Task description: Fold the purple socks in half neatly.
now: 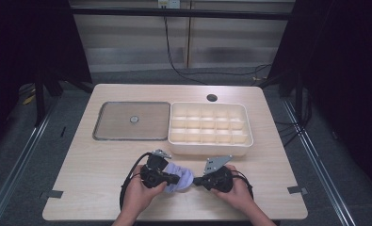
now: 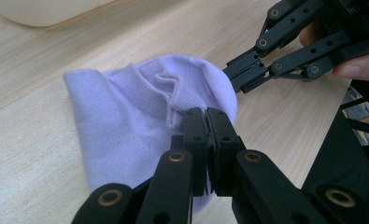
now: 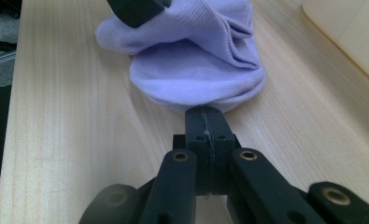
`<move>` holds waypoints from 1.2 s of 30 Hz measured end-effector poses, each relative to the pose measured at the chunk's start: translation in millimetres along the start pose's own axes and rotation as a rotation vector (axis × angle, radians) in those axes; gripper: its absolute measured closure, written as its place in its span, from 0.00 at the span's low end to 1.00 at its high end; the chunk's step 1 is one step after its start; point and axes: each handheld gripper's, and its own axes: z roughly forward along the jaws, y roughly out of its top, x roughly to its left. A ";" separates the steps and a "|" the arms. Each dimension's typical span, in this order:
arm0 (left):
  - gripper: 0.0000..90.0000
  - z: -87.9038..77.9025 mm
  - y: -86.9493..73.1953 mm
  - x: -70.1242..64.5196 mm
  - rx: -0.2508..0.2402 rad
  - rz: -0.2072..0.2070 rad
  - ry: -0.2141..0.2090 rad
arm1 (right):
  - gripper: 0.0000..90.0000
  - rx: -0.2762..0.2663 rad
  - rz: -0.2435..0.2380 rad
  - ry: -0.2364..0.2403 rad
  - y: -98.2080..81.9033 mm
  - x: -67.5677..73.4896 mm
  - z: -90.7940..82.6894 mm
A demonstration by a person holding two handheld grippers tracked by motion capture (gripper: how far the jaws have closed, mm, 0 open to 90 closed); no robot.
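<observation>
Now both sets of fingers point(image 2: 207, 116) pinch lilac sock point(image 1: 180, 178); bare table point(image 1: 89, 179) l & r; tray point(image 1: 207, 149) edge near.

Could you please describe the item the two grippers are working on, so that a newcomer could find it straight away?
Start at the wooden table and find the white compartment box at its middle. Just in front of it, between the left gripper and the right gripper, lies a lilac sock. It is the one soft, crumpled, pale purple thing there.
</observation>
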 end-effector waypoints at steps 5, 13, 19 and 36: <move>0.97 2.2 -0.3 -2.0 -0.004 0.003 0.011 | 1.00 0.001 -0.001 0.000 0.1 0.0 0.0; 0.97 -6.2 5.1 -5.0 -0.063 0.010 0.033 | 1.00 0.003 -0.002 0.000 0.2 0.0 -0.1; 0.97 2.4 4.1 -6.1 -0.050 0.019 0.018 | 1.00 0.002 -0.004 0.001 0.2 -0.1 0.0; 0.96 11.9 1.8 -7.1 -0.011 0.020 0.001 | 1.00 0.000 -0.001 -0.001 0.5 0.5 0.6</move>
